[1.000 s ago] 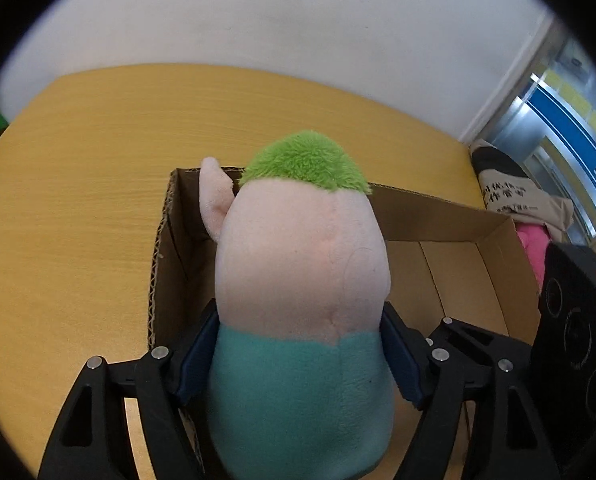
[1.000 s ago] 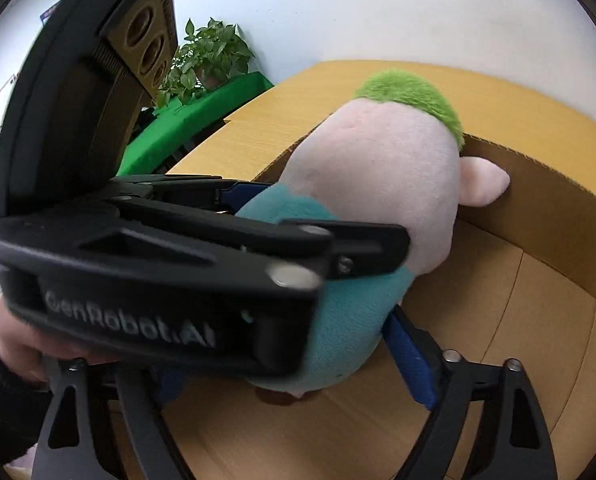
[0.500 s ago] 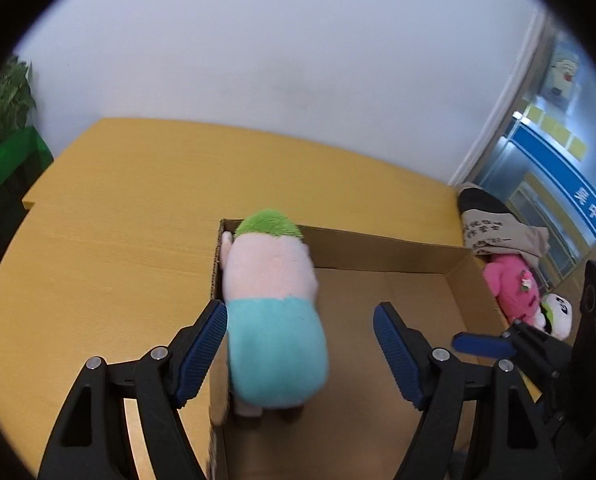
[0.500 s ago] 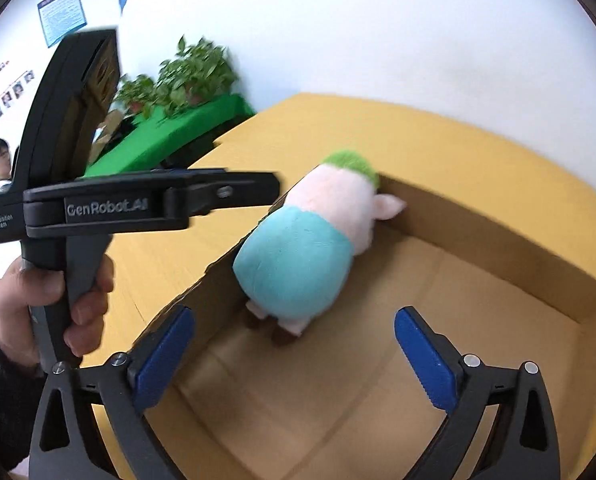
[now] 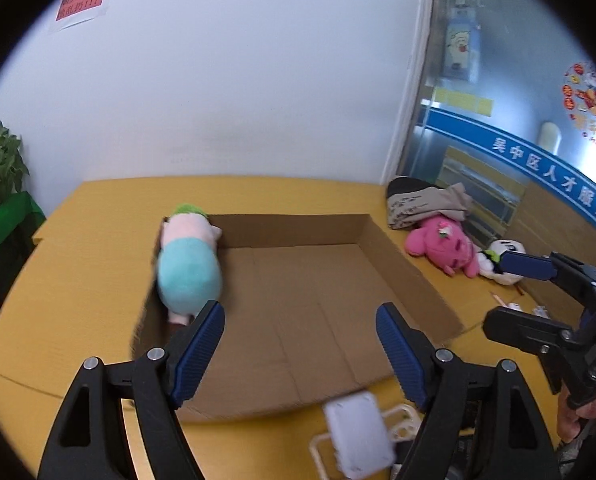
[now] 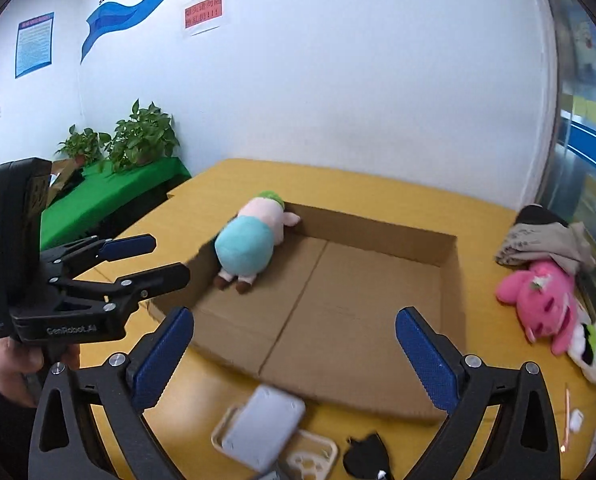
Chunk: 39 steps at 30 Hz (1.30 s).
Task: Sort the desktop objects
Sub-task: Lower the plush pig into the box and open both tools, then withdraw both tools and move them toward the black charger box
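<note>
The yellow desk stands by a white wall. Green plants sit nearby. Both tongs, left tongs and right tongs, are released and hold nothing.

The left claw no longer grips the plush doll; now spread empty, both claws sit farther back from the cardboard box.

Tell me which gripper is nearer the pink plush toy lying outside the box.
Right gripper: its fingers reach beside the pink plush toy. The left gripper hovers over the cardboard box, farther off.
</note>
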Tool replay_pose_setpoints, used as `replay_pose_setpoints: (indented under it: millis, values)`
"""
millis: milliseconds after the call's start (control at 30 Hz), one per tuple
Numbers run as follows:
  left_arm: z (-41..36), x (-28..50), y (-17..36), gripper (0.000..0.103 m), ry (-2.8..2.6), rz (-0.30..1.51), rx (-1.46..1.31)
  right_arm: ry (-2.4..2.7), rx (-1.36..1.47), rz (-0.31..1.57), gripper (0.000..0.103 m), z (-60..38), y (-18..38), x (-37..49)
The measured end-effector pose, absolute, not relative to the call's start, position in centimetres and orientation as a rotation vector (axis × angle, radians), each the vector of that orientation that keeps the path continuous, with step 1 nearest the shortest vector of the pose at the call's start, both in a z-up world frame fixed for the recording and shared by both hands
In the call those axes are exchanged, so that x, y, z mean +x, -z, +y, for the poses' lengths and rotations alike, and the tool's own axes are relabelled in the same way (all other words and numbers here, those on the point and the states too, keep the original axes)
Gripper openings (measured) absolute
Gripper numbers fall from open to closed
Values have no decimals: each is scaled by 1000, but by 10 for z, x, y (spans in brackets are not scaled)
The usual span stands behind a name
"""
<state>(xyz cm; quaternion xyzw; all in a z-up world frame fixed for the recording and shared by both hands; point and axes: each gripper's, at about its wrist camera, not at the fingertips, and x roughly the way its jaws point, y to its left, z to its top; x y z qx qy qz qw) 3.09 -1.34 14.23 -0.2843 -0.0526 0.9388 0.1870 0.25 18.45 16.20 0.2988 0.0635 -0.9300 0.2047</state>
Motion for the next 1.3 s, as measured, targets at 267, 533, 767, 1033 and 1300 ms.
replay_pose_setpoints:
  millis: [267, 533, 767, 1033, 1300]
  values:
    - [10, 61, -120, 4, -2566, -252, -920, 2583, 934, 141, 21, 207, -138, 44]
    - [17, 90, -128, 80, -2646, -202, -878, 2598, 937, 34, 103, 223, -127, 59]
    - [16, 98, -126, 80, -2642, -200, -901, 2579, 952, 41, 103, 218, -120, 64]
    - [15, 100, -120, 80, -2633, -217, -921, 2559, 993, 38, 103, 215, -110, 64]
    - [15, 89, -105, 80, -2604, -219, -986, 2548, 1026, 33, 103, 216, -96, 60]
